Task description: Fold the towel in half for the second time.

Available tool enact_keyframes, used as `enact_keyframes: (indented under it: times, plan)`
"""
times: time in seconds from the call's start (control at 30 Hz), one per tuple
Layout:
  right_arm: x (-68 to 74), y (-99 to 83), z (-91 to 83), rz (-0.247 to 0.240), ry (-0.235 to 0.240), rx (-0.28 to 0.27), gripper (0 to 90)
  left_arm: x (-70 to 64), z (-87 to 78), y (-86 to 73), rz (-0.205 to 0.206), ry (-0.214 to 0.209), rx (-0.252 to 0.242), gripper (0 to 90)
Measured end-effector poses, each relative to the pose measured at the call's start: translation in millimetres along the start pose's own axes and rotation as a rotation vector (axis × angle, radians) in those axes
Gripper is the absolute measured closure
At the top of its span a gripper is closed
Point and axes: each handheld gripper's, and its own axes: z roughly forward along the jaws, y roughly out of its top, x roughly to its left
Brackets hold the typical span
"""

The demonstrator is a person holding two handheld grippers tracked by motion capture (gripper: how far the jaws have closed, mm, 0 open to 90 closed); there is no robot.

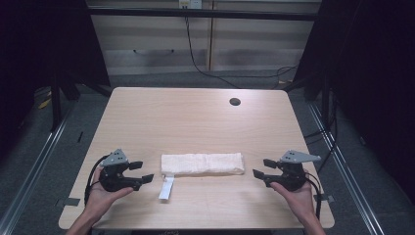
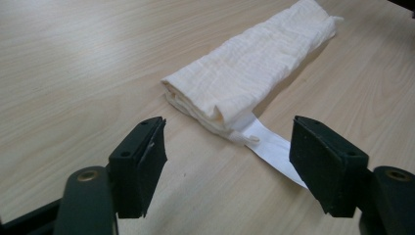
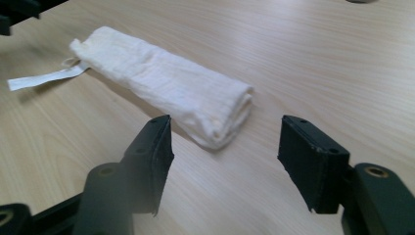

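Note:
A folded white cloth (image 1: 202, 164) lies lengthwise across the near middle of the wooden table (image 1: 195, 117). A white label strip (image 1: 166, 187) hangs out from its left end toward me. My left gripper (image 1: 142, 172) rests to the left of the cloth, open and empty, a short gap from the cloth's end. In the left gripper view the cloth (image 2: 254, 63) and its label (image 2: 274, 149) lie just ahead of the gripper (image 2: 227, 164). My right gripper (image 1: 261, 169) sits to the right of the cloth, open and empty. In the right gripper view the cloth's rolled end (image 3: 225, 115) lies ahead of the gripper (image 3: 227, 161).
A round cable hole (image 1: 235, 102) sits in the far right of the tabletop. Black frame posts and dark curtains stand on both sides of the table. A cable (image 1: 195, 58) runs along the floor behind it.

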Motion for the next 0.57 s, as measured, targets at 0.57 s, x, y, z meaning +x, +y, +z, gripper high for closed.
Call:
enact_keyframes:
  times: [0.57]
  plan:
    - [-29.3, -43.1, -18.5, 0.15, -0.163, -0.02, 33.8, 30.1, -20.1, -46.8, -0.177, 0.071, -0.037, 18.5]
